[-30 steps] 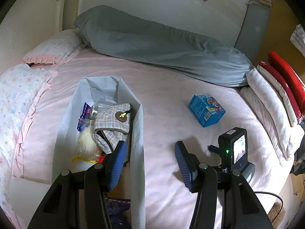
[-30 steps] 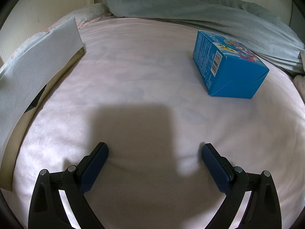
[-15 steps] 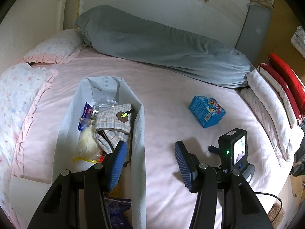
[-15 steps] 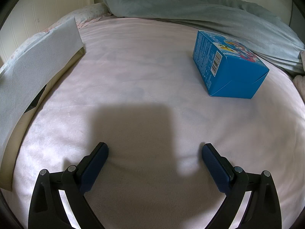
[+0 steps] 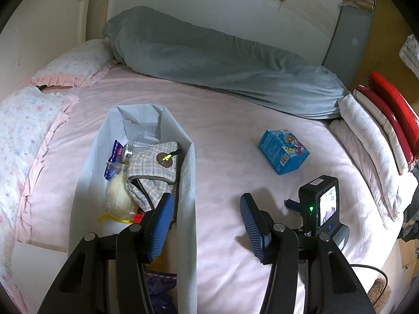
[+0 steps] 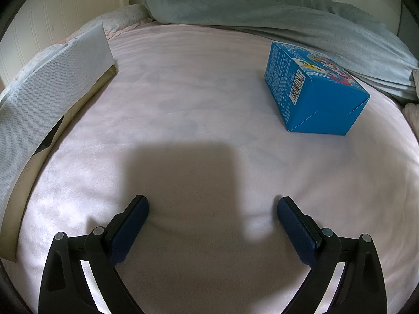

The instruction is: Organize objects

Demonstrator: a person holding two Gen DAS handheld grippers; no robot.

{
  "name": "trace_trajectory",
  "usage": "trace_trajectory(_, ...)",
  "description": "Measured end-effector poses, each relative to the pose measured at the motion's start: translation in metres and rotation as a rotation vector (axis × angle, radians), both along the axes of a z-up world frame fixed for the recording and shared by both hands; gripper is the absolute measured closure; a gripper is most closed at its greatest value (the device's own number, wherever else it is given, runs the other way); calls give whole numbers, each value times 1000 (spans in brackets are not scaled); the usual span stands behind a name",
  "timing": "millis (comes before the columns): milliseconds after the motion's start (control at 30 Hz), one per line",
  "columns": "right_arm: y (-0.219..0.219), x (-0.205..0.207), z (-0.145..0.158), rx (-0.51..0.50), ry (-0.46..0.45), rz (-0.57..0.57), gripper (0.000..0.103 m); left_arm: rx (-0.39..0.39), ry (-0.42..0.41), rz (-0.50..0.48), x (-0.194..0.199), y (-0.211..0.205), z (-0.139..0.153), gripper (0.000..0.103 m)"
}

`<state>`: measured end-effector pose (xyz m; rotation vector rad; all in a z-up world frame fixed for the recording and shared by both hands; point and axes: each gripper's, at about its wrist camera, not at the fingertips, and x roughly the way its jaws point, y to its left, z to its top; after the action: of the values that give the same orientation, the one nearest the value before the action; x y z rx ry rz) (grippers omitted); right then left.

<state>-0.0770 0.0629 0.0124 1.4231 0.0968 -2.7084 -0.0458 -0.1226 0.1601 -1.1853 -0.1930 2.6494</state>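
A blue cartoon-printed box (image 5: 283,152) (image 6: 314,91) lies on the pink bed. A long white fabric bin (image 5: 188,183) (image 6: 52,78) stands to its left, holding a plaid pouch (image 5: 154,164), a clear jar (image 5: 131,151), a yellowish bag (image 5: 117,196) and purple packets. My left gripper (image 5: 207,206) hangs open above the bin's right wall, nothing between its blue pads. My right gripper (image 6: 212,209) is open and low over bare sheet, the box ahead to its right. In the left wrist view the right gripper's camera unit (image 5: 320,204) shows at lower right.
A grey rolled blanket (image 5: 222,62) lies along the wall at the far side. Floral pillows (image 5: 23,120) line the left edge, and folded white and red quilts (image 5: 377,136) the right. A cable (image 5: 371,269) trails near the bed's edge at lower right.
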Motion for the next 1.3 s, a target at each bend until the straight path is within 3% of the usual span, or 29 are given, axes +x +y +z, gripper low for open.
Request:
trace_trajectory(267,0,0,0,0,0,0,5,-27,-7,-17,0,7,-4,52)
trace_trajectory(633,-1,-1,1,0,0,1,5,-7,2,-6,-2,10,-3,52)
trace_trajectory(1100,-2,-4,0,3,-1,2,5,-162,22,-66,4,54,-12,52)
trace_trajectory(1300,-3,-7,1,3,-3,-3,5,-156,32,-73,3,57,-8,52)
